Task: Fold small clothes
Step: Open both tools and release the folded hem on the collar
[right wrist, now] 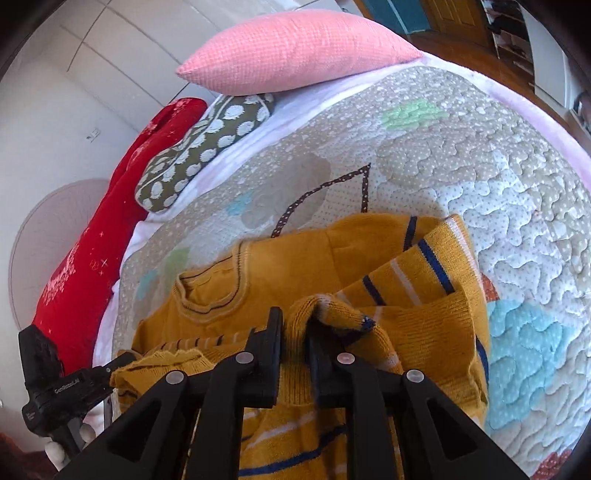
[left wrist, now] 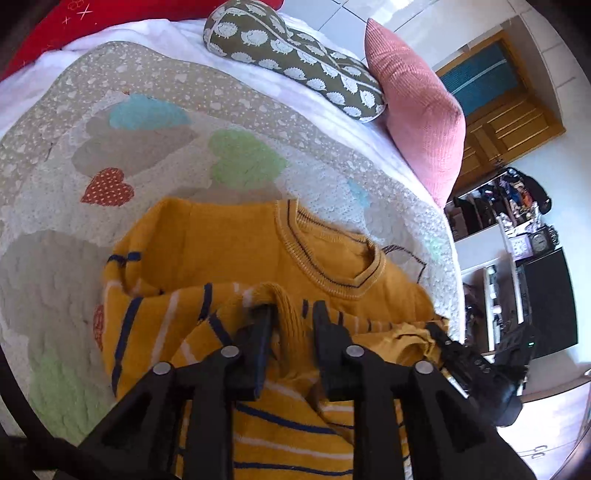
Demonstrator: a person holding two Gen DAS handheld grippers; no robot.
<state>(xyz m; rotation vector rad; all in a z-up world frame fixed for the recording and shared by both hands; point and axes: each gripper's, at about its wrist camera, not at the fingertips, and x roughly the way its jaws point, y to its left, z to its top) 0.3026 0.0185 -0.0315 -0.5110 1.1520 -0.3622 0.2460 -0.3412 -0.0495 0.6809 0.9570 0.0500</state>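
Observation:
A mustard-yellow child's sweater (left wrist: pixel 229 243) with navy and white stripes lies on the quilted bedspread (left wrist: pixel 147 147), neckline toward the far side, its striped lower part folded up over the chest. My left gripper (left wrist: pixel 291 314) hangs over the fold with its jaws slightly apart and the ribbed hem lying loosely between them. In the right wrist view the sweater (right wrist: pixel 295 258) shows the same fold. My right gripper (right wrist: pixel 295 325) is shut on a bunched corner of the hem. The left gripper (right wrist: pixel 118 363) shows at the lower left, at the hem's other end.
At the head of the bed lie a pink cushion (left wrist: pixel 417 110), a green pillow with a white pattern (left wrist: pixel 288 51) and a red pillow (left wrist: pixel 55 29). The bed's edge runs along the right, with cluttered shelves (left wrist: pixel 517 221) beyond it.

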